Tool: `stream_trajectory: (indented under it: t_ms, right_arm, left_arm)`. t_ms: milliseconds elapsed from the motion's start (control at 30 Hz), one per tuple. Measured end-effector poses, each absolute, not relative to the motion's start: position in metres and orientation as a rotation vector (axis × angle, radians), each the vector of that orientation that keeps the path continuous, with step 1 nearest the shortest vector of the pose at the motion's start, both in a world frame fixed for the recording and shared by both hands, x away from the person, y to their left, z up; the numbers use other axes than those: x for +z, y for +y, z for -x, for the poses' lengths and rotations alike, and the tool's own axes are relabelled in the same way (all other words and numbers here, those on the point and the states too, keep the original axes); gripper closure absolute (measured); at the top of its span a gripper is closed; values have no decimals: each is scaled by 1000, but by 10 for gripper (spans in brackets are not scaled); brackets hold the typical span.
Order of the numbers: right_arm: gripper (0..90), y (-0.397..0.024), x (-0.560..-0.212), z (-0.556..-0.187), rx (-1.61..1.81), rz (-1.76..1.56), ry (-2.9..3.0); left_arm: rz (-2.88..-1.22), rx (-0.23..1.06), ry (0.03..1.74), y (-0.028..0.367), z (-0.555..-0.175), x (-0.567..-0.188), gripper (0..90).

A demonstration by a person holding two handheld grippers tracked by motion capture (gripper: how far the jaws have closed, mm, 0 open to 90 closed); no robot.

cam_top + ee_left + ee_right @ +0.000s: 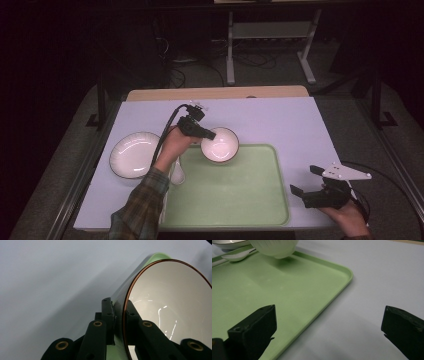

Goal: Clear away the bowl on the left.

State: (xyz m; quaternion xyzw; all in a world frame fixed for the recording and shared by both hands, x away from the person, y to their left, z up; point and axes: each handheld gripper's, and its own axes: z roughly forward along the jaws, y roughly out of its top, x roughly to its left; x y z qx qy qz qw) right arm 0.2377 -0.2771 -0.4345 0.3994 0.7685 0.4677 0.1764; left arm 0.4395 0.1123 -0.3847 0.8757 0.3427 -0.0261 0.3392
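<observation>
Plaid sleeve [137, 210]; seemingly black grippers.

Right gripper [329, 330]: jaws stand wide apart, nothing between them.
Left-hand jaw: over the green tray [287, 297].
Right-hand jaw: over the pale table surface [374, 277].
Bowl [274, 248]: white, ribbed, at the tray's far edge, shadow beneath.
Spoon [237, 256]: white, beside the bowl.
Plate [227, 243]: partly visible, top left.

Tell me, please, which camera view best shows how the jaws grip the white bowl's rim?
The left gripper view: the left gripper has one jaw outside and one inside the bowl, clamping its brown-edged rim. The high view shows the whole bowl above the green tray. The right gripper view catches its ribbed underside.
</observation>
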Motion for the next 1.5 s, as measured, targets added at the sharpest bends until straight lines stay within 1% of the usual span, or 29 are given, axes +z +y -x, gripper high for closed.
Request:
stream_trajectory:
  t_ms: [467,633,900,1000,1067,1167,1200,1300,1433,1500]
  right_arm:
    - [0,-277,-434,-237,1330,-1129,2176]
    - [0,-277,-434,-237,1336,-1127,2177]
    - [0,-277,-435,-237,1336,-1124,2179]
    - [0,-277,-435,-237,1339,-1127,2179]
    - [0,-277,-435,-237,1337,-1128,2180]
    - [0,-278,-435,-237,1340,-1130,2178]
    - [0,-278,-435,-237,1340,-1130,2178]
    - [0,-278,-435,-237,1337,-1131,2180]
    - [0,-278,-435,-237,1334,-1130,2182]
    - [0,-277,-435,-237,1332,-1129,2184]
  left_arm:
    - [-2337,-127,835,54,-448,-405,822]
    - [-2336,-130,836,47,-451,-405,820]
    - [-2338,-93,841,46,-450,-409,817]
    - [-2326,-101,836,48,-451,-410,810]
    - [-2305,-107,836,50,-451,-408,792]
    - [-2287,-87,833,55,-450,-403,715]
    - [-2286,-64,827,58,-448,-400,680]
    - [-2250,-48,816,66,-444,-392,588]
    - [-2240,-41,810,80,-437,-383,494]
    - [-2234,-34,810,88,-434,-379,465]
